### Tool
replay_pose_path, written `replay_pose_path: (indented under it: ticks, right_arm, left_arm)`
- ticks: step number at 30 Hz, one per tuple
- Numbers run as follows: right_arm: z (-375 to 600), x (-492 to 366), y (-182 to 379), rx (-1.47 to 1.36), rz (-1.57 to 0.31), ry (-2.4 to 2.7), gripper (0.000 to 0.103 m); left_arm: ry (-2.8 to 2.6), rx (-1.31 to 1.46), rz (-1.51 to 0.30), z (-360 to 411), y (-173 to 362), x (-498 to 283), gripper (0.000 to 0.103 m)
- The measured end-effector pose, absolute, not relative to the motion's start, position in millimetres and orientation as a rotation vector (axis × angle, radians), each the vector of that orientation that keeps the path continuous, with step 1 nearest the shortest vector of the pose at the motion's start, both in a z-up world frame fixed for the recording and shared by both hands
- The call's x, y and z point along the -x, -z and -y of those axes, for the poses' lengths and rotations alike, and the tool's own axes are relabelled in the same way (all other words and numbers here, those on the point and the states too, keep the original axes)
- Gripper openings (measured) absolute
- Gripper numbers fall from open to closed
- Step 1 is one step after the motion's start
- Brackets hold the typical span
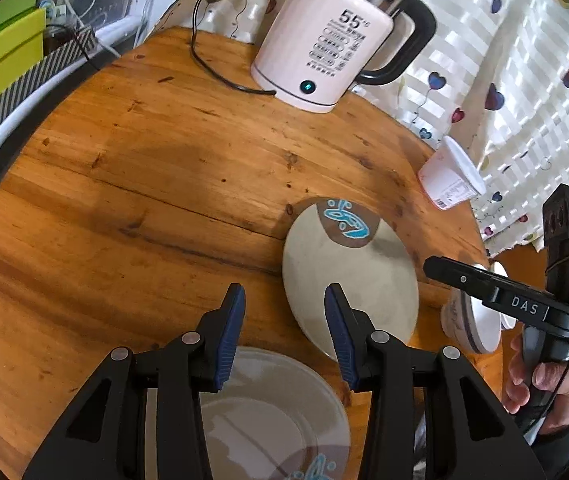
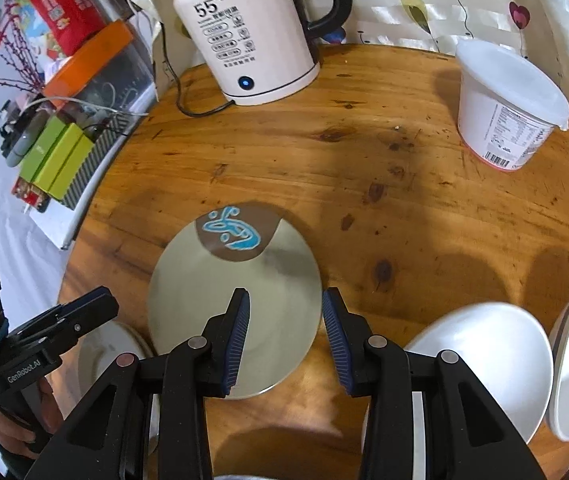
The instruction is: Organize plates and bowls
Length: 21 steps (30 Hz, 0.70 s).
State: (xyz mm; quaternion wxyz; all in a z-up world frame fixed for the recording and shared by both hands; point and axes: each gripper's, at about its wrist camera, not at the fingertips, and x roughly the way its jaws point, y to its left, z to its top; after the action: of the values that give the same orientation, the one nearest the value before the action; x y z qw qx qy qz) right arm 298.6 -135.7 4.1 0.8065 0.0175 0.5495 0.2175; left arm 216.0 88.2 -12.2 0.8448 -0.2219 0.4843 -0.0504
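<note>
On a round wooden bench (image 2: 364,168), a kettle (image 2: 244,36) and tub (image 2: 512,112) stand along the far edge. A fish-patterned plate (image 2: 236,304) lies mid-bench, two white bowls (image 2: 496,360) at the near right edge. Left gripper (image 1: 284,332) and right gripper (image 2: 286,340) hover above, jaws partly open, empty.

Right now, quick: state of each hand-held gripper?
Left hand-held gripper: open, holding nothing, above the plates.
Right hand-held gripper: open, holding nothing, over the plate with the blue design.
</note>
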Motion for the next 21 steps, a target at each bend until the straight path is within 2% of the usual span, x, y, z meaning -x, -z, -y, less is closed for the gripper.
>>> replay_pose_path:
  ticks: [21]
  right_arm:
    - [122.7, -336.0, 13.8, 0.091, -1.274, -0.492, 0.038]
  left_arm:
    - [0.141, 0.517, -1.108, -77.6, 38.1, -237.8, 0.042]
